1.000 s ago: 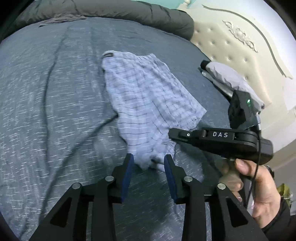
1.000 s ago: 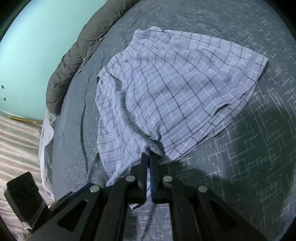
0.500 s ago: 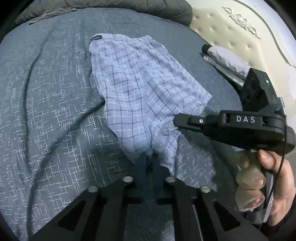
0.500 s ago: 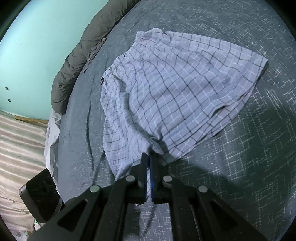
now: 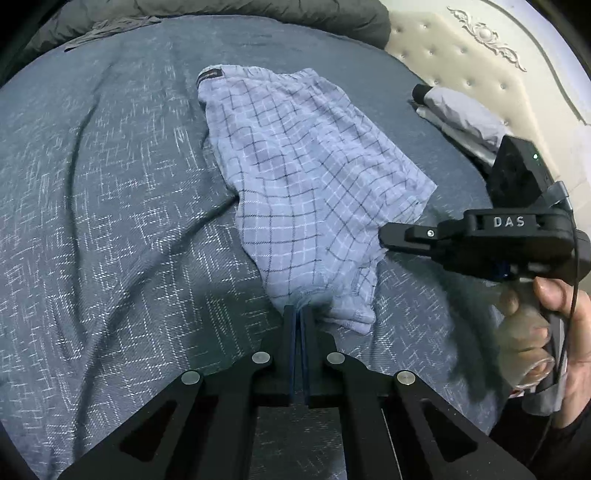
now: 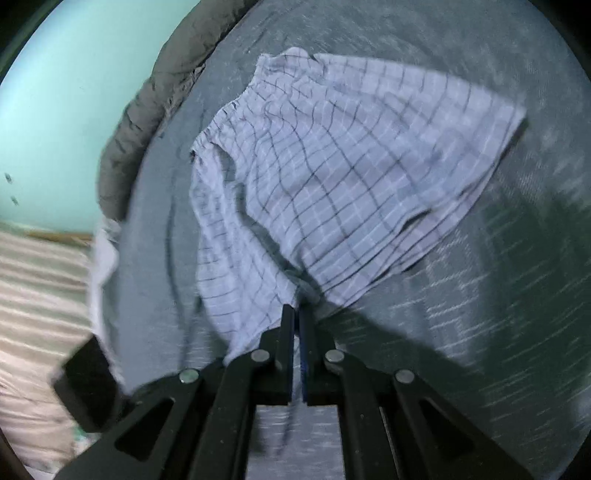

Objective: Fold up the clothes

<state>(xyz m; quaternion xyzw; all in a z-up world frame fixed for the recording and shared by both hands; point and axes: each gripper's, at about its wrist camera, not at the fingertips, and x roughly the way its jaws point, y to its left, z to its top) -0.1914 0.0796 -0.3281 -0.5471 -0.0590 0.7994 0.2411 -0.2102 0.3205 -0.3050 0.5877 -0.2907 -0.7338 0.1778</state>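
Light blue checked shorts (image 5: pixel 306 192) lie on a grey-blue bedspread (image 5: pixel 110 229), waistband at the far end. My left gripper (image 5: pixel 298 312) is shut on the near hem of the shorts. My right gripper (image 6: pixel 296 312) is shut on another part of the near hem; the cloth (image 6: pixel 332 177) fans out ahead of it and lifts off the bed there. In the left wrist view the right gripper's body (image 5: pixel 491 243) shows at the right, held by a hand, its tip at the shorts' right edge.
A dark grey duvet (image 5: pixel 258 11) is rolled along the far edge of the bed. Folded grey clothes (image 5: pixel 461 110) lie by the cream tufted headboard (image 5: pixel 480 55). A turquoise wall (image 6: pixel 74 92) and striped floor (image 6: pixel 37 288) lie beyond the bed's edge.
My left gripper was open in front of the hem and has shut on it. Both grippers have lifted the near hem. The right wrist view is now blurred by motion.
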